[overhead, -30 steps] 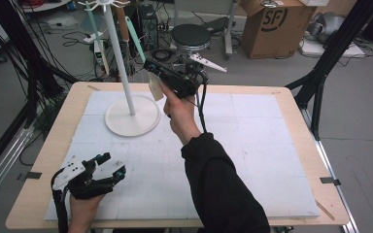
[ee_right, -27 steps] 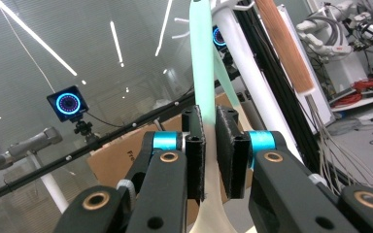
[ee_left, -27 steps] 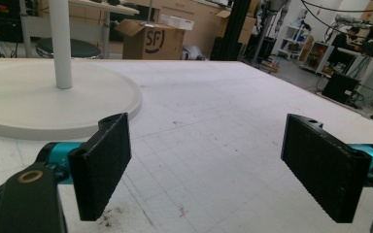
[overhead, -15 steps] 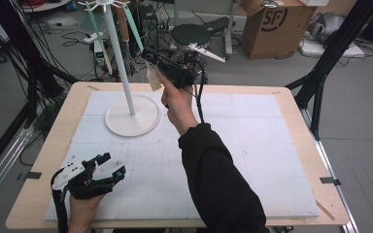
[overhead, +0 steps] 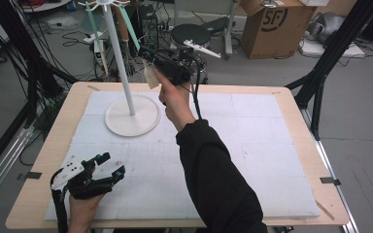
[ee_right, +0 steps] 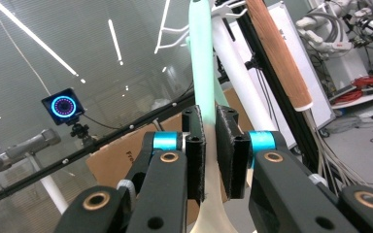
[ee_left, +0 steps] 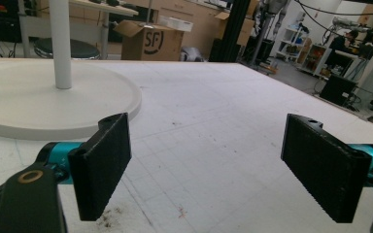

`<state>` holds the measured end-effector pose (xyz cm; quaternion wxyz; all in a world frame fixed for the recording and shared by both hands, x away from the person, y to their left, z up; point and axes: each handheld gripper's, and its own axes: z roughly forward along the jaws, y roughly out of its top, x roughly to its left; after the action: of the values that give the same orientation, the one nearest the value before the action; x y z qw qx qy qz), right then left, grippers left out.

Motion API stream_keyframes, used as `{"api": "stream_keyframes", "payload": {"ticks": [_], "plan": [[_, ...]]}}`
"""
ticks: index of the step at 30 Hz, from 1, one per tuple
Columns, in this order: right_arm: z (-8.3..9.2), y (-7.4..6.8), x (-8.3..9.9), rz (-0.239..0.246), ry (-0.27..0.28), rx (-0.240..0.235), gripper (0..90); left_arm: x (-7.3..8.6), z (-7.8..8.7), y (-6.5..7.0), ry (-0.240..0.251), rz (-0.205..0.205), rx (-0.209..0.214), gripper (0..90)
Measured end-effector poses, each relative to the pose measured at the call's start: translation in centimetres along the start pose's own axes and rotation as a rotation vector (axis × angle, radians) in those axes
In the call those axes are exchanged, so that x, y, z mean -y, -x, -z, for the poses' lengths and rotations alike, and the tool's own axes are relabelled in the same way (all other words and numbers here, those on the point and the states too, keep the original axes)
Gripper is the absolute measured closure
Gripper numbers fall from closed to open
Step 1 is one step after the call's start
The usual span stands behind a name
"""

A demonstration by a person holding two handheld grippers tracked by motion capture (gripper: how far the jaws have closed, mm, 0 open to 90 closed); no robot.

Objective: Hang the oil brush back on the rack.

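Spatula, mint-green in the handle and cream at the blade end, sits clamped between the two black pads of our right gripper; the handle runs up toward twelve o'clock in the right gripper view, up to the white hooks at the head of the rack, with a wooden-handled utensil hanging just beside it at about one o'clock. In the high view we see our right gripper raised above the far edge of the table, at eleven o'clock from the table's middle, with the cream blade drooping below it. Our right forearm, in a black sleeve, stretches from the near edge toward twelve o'clock, wrist bent upward, so the gripper points up and away toward the white rack. The rack's round base rests on the white mat at about ten o'clock. Our left gripper rests low at seven o'clock, near the front edge, well apart from the rack. Its jaws stand wide apart with nothing between them, level over the mat.
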<state>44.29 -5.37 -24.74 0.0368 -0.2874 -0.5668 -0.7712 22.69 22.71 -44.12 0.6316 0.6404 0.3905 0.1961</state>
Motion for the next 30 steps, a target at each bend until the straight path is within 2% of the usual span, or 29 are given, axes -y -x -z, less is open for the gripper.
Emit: {"api": "stream_keyframes", "payload": {"ticks": [7,13,16,30], "plan": [[-0.4,0.2,0.4,-0.01,-0.01,0.008,83.4,0.0,0.1,0.0,0.003,0.001,-0.002,18.9],[0.4,-0.3,-0.4,0.01,0.024,-0.005,83.4,0.0,0.0,-0.1,-0.001,-0.004,-0.001,18.9],[0.8,-0.1,-0.7,-0.002,0.044,-0.001,83.4,0.0,0.0,0.0,-0.001,-0.003,0.0,18.9],[0.0,0.5,0.1,-0.034,0.015,-0.021,83.4,0.0,0.1,-0.1,0.002,0.001,-0.002,18.9]]}}
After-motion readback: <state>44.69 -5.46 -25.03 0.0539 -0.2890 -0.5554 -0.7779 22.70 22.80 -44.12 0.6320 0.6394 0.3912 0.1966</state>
